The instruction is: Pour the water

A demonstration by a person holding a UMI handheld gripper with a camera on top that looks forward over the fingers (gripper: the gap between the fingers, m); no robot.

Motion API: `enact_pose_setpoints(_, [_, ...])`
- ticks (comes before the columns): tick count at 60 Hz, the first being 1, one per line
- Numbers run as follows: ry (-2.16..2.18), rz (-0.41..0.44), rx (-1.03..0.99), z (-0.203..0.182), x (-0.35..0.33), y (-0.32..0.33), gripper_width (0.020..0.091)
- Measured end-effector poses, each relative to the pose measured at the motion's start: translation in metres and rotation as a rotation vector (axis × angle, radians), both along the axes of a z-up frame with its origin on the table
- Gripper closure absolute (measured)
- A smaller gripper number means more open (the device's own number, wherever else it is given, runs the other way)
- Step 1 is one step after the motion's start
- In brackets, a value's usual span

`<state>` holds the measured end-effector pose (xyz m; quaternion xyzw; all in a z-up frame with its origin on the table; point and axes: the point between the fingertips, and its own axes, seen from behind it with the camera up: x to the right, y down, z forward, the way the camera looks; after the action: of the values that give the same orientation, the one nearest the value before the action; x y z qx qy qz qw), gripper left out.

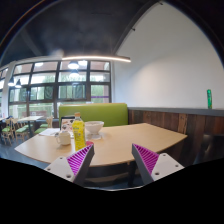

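Pale wooden bench (120, 145) stretches ahead of the claw (112, 160), in a room with a white wall and a band of windows (60, 85) at the far left; on the bench's far left stands a yellow bottle (78, 132) with a light cap, just beyond the left finger; a white bowl (94, 128) sits just right of it, a small white cup (64, 138) just left; behind them runs a green sofa back (95, 113); the claw hangs wide, its purple pads (146, 158) well apart, nothing between them; a green bottle (209, 98) stands on the ledge far right.
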<state>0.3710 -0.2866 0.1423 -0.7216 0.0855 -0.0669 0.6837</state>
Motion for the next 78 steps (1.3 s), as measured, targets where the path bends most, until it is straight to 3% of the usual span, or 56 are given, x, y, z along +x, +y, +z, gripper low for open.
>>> enact_pose_setpoints(22, [-0.010,0.047,-0.037,-0.015,-0.039,0.045,0.0274])
enact_pose_setpoints(39, [0.007,0.120,0.009,-0.028,-0.102,0.166,0.0273])
enact_pose_setpoints(62, [-0.097,0.064,-0.042,-0.032,-0.126,0.305,0.0299])
enact_pose_setpoints(66, [-0.130,0.018,-0.093,-0.044,-0.116,0.314,0.0649])
enact_pose_setpoints(72, [-0.104,0.020,-0.063,-0.043,-0.116,0.316,0.0724])
enact_pose_setpoints(74, [-0.091,0.031,-0.059,-0.043,-0.118,0.312,0.0710])
enact_pose_setpoints(75, [-0.086,0.036,-0.059,-0.044,-0.117,0.311,0.0771])
enact_pose_setpoints(78, [-0.066,0.035,-0.055,-0.045,-0.112,0.307,0.0773])
